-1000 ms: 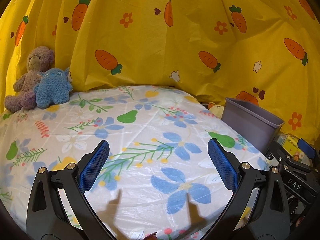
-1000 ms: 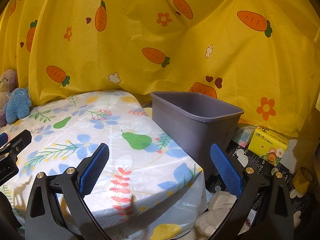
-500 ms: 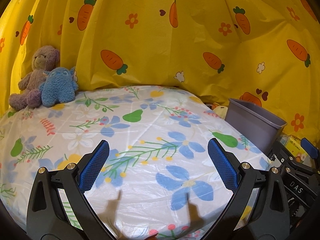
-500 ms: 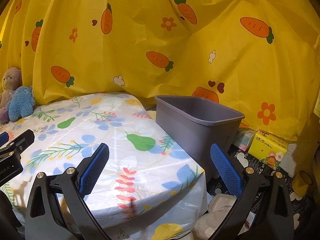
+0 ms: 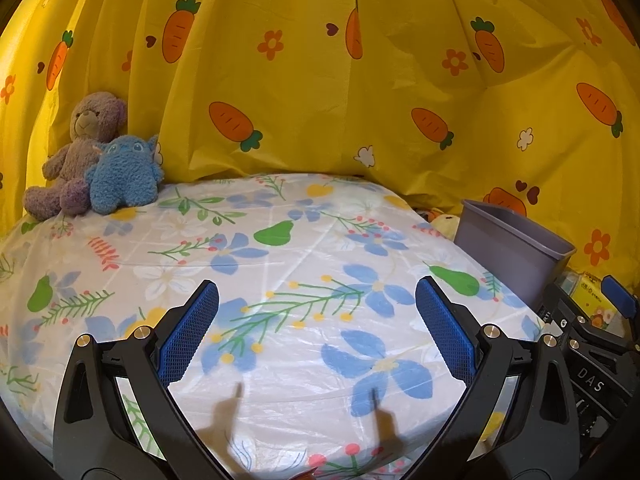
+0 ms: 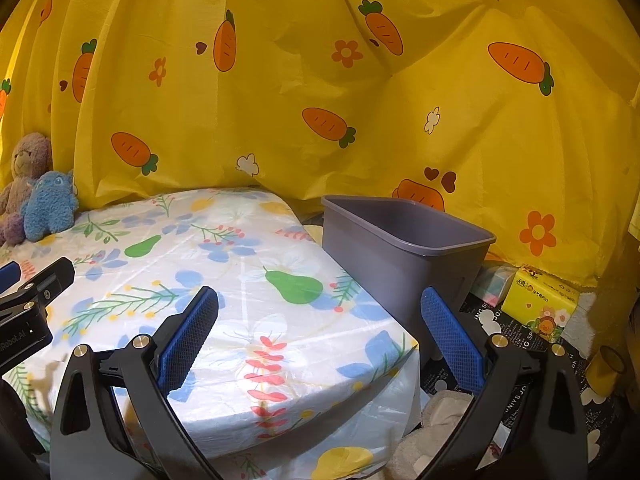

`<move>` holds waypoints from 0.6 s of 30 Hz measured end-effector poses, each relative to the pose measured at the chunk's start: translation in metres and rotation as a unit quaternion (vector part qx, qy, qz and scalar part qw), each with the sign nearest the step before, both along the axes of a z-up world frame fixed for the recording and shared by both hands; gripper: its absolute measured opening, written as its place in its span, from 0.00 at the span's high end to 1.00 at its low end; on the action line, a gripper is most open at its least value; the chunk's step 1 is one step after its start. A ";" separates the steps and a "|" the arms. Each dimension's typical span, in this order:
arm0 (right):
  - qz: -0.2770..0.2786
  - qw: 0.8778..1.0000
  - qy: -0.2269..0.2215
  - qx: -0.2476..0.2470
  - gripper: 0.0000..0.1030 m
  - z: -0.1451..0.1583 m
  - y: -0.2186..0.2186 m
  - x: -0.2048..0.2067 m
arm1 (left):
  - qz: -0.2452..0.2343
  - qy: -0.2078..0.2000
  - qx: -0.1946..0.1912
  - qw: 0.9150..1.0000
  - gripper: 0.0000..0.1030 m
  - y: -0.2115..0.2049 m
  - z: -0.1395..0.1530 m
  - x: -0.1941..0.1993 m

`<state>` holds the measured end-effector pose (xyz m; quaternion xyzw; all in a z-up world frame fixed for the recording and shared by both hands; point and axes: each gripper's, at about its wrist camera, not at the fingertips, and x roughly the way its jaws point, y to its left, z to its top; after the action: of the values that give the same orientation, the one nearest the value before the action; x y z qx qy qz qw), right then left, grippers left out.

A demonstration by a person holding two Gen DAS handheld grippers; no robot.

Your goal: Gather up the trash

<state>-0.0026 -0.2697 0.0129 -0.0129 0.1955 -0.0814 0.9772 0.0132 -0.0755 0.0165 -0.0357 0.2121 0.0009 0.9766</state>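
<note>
Both grippers are spread wide with nothing in them, the left gripper (image 5: 316,320) over the floral tablecloth (image 5: 280,264) and the right gripper (image 6: 320,324) at its corner. Just past that corner sits the grey bin (image 6: 404,256) on the floor, with the two plush toys (image 5: 96,168) further back against the carrot curtain (image 5: 360,100).

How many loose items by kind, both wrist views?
Plush toys: 2 (purple bear, blue monster)
Bins: 1 (grey bin)
Tissue packs: 2 (yellow pack, pale pack behind it)
Yellow cups: 1 (yellow cup on the floor)
Total: 6
No obvious trash on the table cover. Both grippers, left gripper and right gripper, are open and empty.
</note>
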 end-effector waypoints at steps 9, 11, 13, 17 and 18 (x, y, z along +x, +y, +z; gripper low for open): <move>0.001 1.000 0.001 -0.001 0.05 -0.001 0.000 0.001 | -0.001 0.001 0.000 1.000 0.06 0.000 0.000 0.000; 0.001 1.000 0.002 0.000 0.05 -0.001 0.000 0.001 | 0.000 0.002 0.001 1.000 0.06 0.000 -0.001 0.001; 0.001 1.000 0.002 0.001 0.05 -0.001 0.000 0.002 | 0.000 0.003 0.002 1.000 0.06 -0.001 -0.001 0.001; 0.001 1.000 0.002 0.000 0.05 -0.002 0.000 0.002 | 0.000 0.002 0.002 1.000 0.06 -0.001 -0.002 0.001; 0.001 1.000 0.003 0.000 0.05 -0.002 -0.001 0.002 | 0.000 0.002 0.002 1.000 0.06 -0.002 -0.002 0.001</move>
<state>-0.0007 -0.2702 0.0107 -0.0130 0.1982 -0.0808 0.9767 0.0146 -0.0770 0.0146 -0.0336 0.2144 0.0012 0.9762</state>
